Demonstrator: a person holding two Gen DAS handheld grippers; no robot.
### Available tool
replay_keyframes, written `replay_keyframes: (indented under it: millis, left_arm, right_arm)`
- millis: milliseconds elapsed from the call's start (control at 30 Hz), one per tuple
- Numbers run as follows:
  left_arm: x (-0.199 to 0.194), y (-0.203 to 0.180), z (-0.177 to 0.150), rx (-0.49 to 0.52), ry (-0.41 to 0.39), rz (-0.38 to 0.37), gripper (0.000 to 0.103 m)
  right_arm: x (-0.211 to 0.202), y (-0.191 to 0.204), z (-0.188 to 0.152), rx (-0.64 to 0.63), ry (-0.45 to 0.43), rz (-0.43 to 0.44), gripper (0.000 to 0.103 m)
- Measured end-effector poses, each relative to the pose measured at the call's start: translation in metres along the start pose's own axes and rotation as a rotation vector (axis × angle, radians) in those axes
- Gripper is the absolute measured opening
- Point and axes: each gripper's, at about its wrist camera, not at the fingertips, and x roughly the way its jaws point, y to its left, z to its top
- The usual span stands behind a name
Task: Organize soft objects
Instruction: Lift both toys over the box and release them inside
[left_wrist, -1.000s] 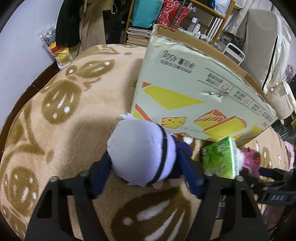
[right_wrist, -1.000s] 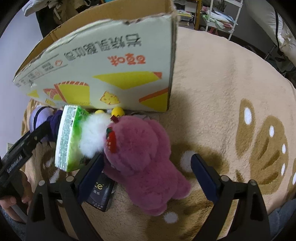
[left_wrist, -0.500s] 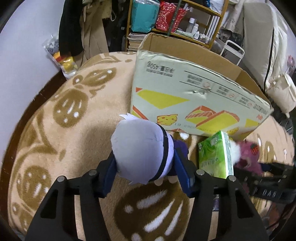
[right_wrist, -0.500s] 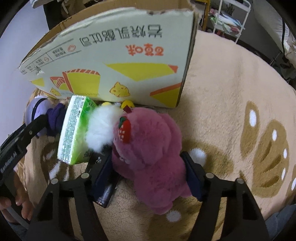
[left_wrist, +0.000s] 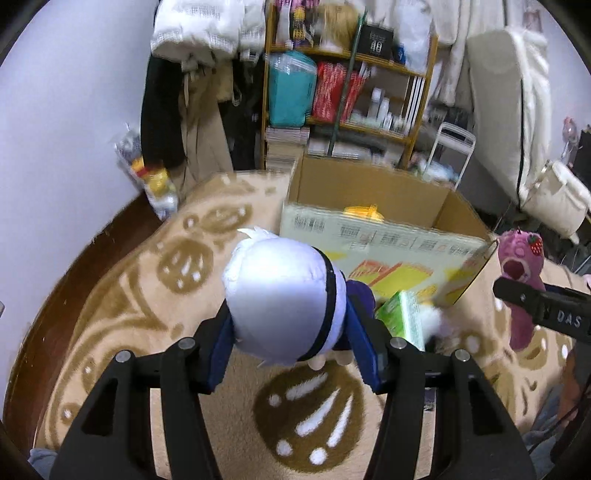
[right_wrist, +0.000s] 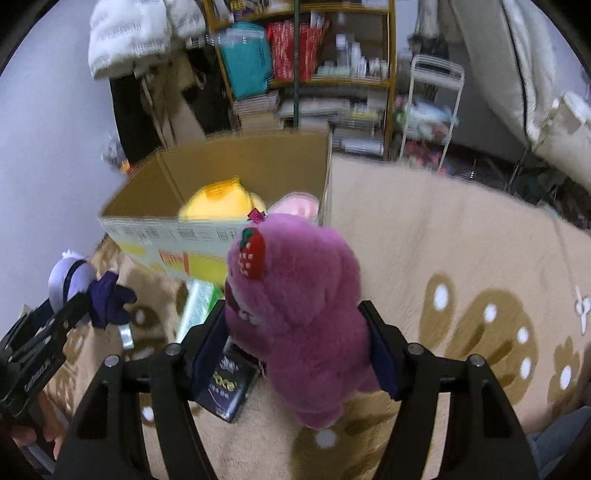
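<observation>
Patterned beige rug (left_wrist: 122, 317); cluttered shelves (left_wrist: 347, 92)

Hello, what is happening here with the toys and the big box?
A person holds a gripper in each hand. The left gripper is shut on a white-headed doll, and the right gripper is shut on a pink plush bear. Both toys are lifted off the rug, in front of an open cardboard box that already contains a yellow plush.

Black gripper (left_wrist: 295, 332), blue pads (left_wrist: 364, 347), silver screws.
</observation>
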Motion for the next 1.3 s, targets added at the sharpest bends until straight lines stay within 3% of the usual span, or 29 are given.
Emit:
replay_keyframes:
  millis: [400,567,1067,1300]
  left_arm:
    - [-0.074,-0.023,0.029,0.12,-0.298,0.028,0.056]
    - [-0.076,-0.031,0.045,0.143,-0.334,-0.003,0.056]
    - [-0.041,-0.058,0.107,0.285,-0.41,-0.001,0.057]
    - [-0.008,-0.049,0.107,0.255,-0.357,0.008,0.057]
  right_arm:
    - [-0.082,0.0,0.028,-0.036,-0.335,0.001,0.073]
    - [-0.1,0.001,0.052,-0.052,-0.423,0.01,0.073]
    - [-0.105,0.014,0.12,-0.134,-0.475,0.072,0.074]
    - [-0.078,0.015,0.126,-0.113,-0.459,0.127,0.074]
